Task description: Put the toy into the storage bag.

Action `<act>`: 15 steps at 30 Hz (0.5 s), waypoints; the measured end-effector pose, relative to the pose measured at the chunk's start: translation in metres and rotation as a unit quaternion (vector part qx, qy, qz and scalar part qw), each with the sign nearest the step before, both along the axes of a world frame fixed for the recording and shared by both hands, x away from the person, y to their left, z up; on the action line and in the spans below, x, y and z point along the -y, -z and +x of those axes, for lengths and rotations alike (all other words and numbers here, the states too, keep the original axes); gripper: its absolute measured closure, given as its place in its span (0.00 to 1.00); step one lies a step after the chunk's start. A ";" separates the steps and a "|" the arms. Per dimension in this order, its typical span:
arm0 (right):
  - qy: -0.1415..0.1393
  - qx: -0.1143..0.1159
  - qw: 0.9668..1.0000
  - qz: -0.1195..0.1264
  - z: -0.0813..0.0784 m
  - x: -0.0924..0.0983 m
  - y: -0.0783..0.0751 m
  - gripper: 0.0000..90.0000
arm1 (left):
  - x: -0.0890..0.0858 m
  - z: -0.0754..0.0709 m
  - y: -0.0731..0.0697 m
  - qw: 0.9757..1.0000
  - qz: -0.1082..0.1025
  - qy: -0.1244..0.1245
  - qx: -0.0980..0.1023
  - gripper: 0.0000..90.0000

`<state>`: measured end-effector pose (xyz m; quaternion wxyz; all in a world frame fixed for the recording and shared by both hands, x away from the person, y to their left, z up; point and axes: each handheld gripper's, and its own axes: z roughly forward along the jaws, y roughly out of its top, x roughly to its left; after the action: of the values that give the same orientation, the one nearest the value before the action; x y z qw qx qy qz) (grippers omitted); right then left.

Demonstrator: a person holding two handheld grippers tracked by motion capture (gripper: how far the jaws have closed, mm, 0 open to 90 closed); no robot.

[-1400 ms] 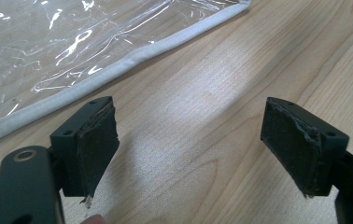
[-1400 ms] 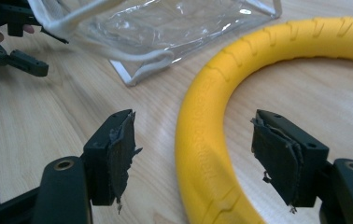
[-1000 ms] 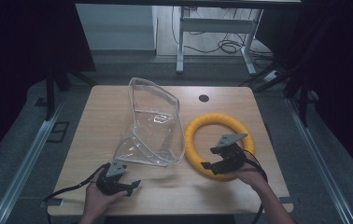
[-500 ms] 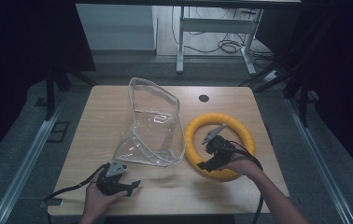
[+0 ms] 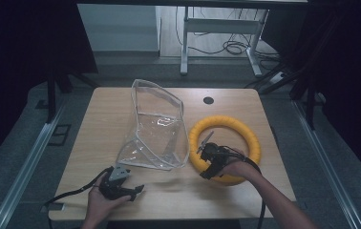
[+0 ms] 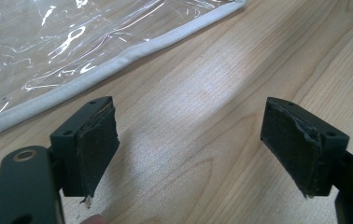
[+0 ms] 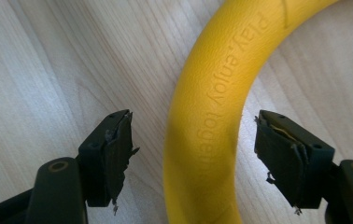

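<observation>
A yellow foam ring [image 5: 246, 132] lies flat on the right half of the wooden table [image 5: 107, 114]. In the right gripper view its tube [image 7: 212, 93], stamped with lettering, runs between the jaws. My right gripper [image 7: 193, 154] straddles that tube on the ring's near left side [image 5: 206, 161]; its jaws have just been opening and neither pad touches the ring. A clear plastic bag [image 5: 157, 131] with white edging [image 6: 118, 58] lies mid-table, its far end standing up. My left gripper [image 5: 133, 191] rests near the front edge, open [image 6: 188, 149] over bare wood just short of the bag.
A small black grommet hole [image 5: 208, 100] sits near the table's far edge. Cables trail from both grippers off the front edge. Bare wood lies along the front between the two hands and at the far left. Desk legs and floor cables [image 5: 226, 45] stand beyond the table.
My right gripper has moved left and lower, from the ring's near right part to its near left side, and now straddles the tube. The left gripper and the bag have not moved.
</observation>
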<state>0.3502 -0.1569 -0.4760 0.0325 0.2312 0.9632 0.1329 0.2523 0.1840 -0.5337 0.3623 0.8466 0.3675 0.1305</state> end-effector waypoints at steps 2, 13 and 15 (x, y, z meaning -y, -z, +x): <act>0.002 -0.005 1.000 -0.002 0.000 -0.001 0.002 0.32 | 0.000 0.000 0.000 1.000 0.000 0.000 0.000 0.21; 0.001 -0.021 0.999 -0.043 0.005 -0.008 0.017 0.41 | 0.001 0.000 0.001 1.000 0.001 0.001 -0.002 0.21; 0.000 -0.021 0.999 -0.049 0.005 -0.009 0.018 0.43 | 0.001 0.000 0.001 1.000 0.001 0.001 -0.002 0.21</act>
<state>0.3557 -0.1481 -0.4945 0.0237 0.2318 0.9692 0.0802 0.2527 0.1831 -0.5351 0.3603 0.8478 0.3673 0.1285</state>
